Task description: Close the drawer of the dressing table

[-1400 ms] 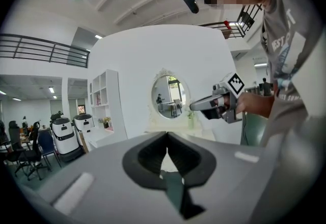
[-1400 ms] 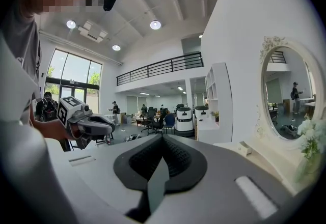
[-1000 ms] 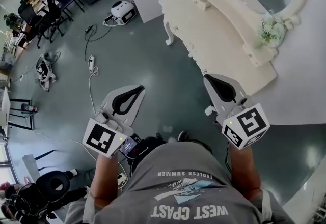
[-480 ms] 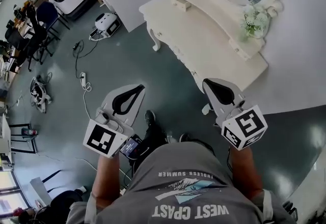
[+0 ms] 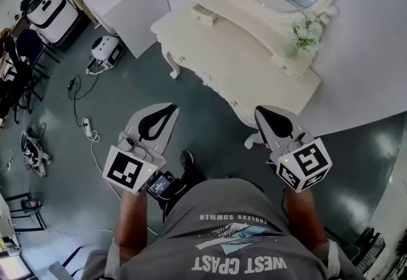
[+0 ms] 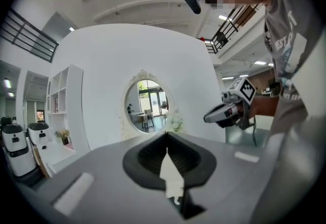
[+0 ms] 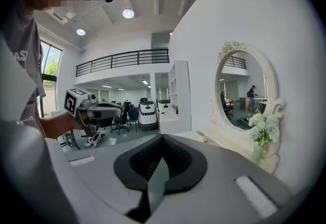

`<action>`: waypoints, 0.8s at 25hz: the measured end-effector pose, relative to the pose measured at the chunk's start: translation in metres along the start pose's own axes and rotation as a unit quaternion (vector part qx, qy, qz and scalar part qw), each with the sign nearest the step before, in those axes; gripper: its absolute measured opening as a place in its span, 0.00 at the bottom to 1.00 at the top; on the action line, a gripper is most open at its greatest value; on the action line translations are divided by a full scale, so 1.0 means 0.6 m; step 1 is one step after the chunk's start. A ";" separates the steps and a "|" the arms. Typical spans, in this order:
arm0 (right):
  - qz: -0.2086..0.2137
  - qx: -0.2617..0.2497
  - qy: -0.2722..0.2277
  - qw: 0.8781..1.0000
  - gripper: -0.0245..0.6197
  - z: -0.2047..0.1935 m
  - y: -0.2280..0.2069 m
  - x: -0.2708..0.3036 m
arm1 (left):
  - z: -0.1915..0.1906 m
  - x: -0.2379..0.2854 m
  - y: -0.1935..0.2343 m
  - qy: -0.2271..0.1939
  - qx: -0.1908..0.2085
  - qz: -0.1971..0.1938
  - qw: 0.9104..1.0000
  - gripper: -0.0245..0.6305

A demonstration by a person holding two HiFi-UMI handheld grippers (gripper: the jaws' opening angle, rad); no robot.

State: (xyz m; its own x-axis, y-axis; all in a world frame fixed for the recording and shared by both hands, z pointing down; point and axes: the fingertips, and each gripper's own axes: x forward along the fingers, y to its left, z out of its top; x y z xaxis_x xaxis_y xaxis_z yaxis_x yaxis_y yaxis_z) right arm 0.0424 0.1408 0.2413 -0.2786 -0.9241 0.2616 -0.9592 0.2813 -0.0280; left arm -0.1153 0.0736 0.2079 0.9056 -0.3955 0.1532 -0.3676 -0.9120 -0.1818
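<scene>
Seemingly, from the head view, the drawer (image 5: 202,13) is pulled out of the dressing table's (image 5: 254,69) raised back tier; left hand-held gripper (image 5: 166,112) and right hand-held gripper (image 5: 262,113) are held off that table's front. Left gripper view: jaws pressed together, empty. Right gripper view: likewise. Pushed off-centre, the drawer could be jammed askew.

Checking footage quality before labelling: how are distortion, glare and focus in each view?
Head view: sharp, evenly lit, soft glare patches on the floor. Left gripper view: strong fisheye, dark corners, near fingers soft. Right gripper view: same fisheye, ceiling lights flare slightly, mirror crisp.
</scene>
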 end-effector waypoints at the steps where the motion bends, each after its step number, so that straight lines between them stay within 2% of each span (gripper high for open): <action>1: -0.009 0.002 0.003 1.000 0.04 0.004 0.004 0.012 | 0.000 0.003 0.018 -0.006 0.001 -0.008 1.000 0.04; 8: -0.049 0.005 0.009 0.999 0.04 0.037 0.024 0.091 | -0.017 0.030 0.136 -0.022 0.004 -0.042 0.999 0.04; 20: -0.114 0.015 0.014 0.993 0.04 0.071 0.053 0.162 | -0.016 0.041 0.246 -0.046 0.011 -0.095 0.994 0.04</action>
State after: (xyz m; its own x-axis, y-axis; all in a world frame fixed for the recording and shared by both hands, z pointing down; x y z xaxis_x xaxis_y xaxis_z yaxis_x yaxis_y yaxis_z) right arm -0.0172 0.0490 0.2249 -0.0536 -0.9552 0.2909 -0.9983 0.0576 0.0054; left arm -0.1493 -0.0715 0.1939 0.9743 -0.2028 0.0977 -0.1831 -0.9665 -0.1801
